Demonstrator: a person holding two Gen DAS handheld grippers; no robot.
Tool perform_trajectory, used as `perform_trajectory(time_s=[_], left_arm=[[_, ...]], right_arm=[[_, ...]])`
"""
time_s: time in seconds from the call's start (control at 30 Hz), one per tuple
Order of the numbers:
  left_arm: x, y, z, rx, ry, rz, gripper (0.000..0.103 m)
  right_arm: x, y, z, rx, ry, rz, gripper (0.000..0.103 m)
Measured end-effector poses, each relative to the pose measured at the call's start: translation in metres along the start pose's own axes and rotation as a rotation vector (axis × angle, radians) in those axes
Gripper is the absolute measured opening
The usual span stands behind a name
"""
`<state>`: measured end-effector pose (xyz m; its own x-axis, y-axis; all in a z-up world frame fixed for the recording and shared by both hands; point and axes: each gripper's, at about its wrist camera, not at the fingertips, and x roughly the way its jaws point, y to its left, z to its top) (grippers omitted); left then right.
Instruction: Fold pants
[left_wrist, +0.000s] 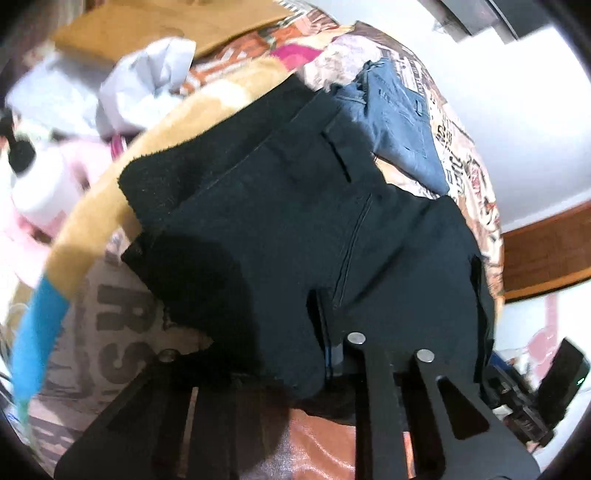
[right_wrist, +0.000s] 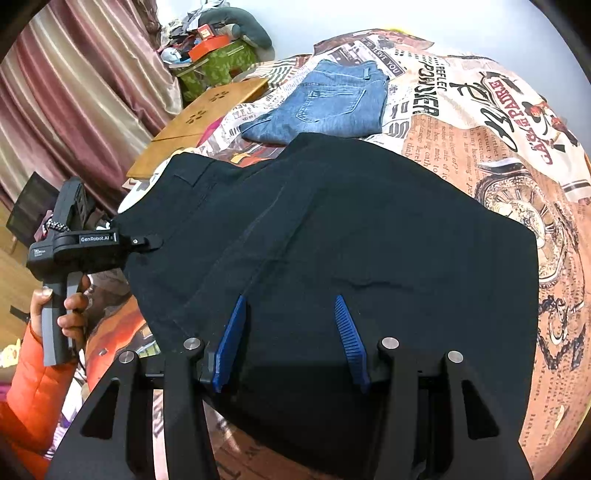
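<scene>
Folding is only partly done here, as I judge it. The black pants (right_wrist: 332, 236) lie spread on the bed, over the newspaper-print bedspread (right_wrist: 480, 122), looking doubled lengthwise so one leg lies on the other, with the waistband and a back pocket toward the far left in my right wrist view. They are not yet a compact stack; the cloth is broad and flat, with a few soft creases across the middle. Behind them, just past their far edge, a pair of blue jeans (right_wrist: 325, 103) sits in a neat folded bundle, so that garment looks finished.

My left tongs (right_wrist: 153, 242) are pinched together on the left edge of the pants, near the waistband end; in the left wrist view the dark fabric bunches right up against the fingers, hiding most of them, so I take it the edge is gripped. My right tongs (right_wrist: 291, 343) stand about half open, blue pads (right_wrist: 232, 339) apart and low over the near part of the pants, with nothing pinched between them yet.

What remains, I think: get the right tongs onto the cloth as well, then bring one end over the other once or twice, and smooth the result. A wooden board (right_wrist: 195, 122) and clutter sit beyond the bed, clear of the work.
</scene>
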<state>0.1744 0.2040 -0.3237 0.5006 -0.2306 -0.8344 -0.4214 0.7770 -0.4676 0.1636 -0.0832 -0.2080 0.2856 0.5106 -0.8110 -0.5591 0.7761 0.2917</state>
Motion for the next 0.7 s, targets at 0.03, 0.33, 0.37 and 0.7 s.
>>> perform_trajectory(time_s=[0.03, 0.33, 0.37, 0.7], left_arm=[[-0.004, -0.004, 0.000, 0.025, -0.014, 0.021, 0.017], [-0.062, -0.057, 0.008, 0.210, -0.165, 0.069, 0.015], [-0.069, -0.063, 0.009, 0.228, -0.178, 0.064, 0.015], [-0.104, -0.140, 0.020, 0.359, -0.284, 0.006, 0.014]], right_arm=[[0.000, 0.000, 0.000, 0.002, -0.001, 0.000, 0.047], [-0.007, -0.003, 0.000, 0.031, -0.016, 0.015, 0.047], [-0.009, -0.005, -0.001, 0.043, -0.021, 0.020, 0.047], [-0.065, -0.033, -0.019, 0.123, -0.132, -0.032, 0.047]])
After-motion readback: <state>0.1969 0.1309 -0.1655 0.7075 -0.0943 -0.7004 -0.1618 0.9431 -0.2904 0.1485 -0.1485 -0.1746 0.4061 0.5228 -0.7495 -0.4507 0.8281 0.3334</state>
